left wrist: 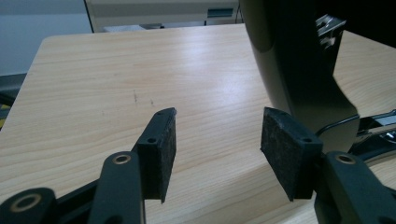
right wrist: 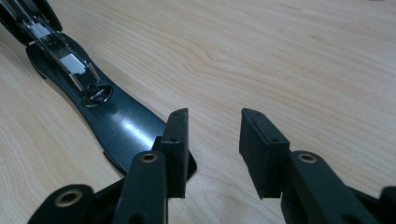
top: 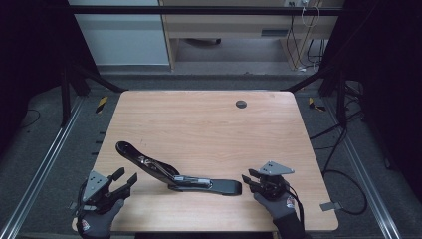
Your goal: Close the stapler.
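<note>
Both pairs of fingers stand wide with nothing between them: the left gripper [top: 121, 180] sits at the near left corner, the right gripper [top: 252, 180] just off the near end of the black stapler [top: 174, 174]. No earlier picture is at hand to compare. The stapler lies swung open on the wooden worktop [top: 199, 124], its base flat toward the right gripper and its upper arm raised toward the left, so the metal staple channel [right wrist: 65, 60] is laid bare, probably for loading or checking. In the left gripper view the raised arm [left wrist: 299, 70] looms just beside the right-hand pad [left wrist: 285, 154]. I can read no brand or writing.
</note>
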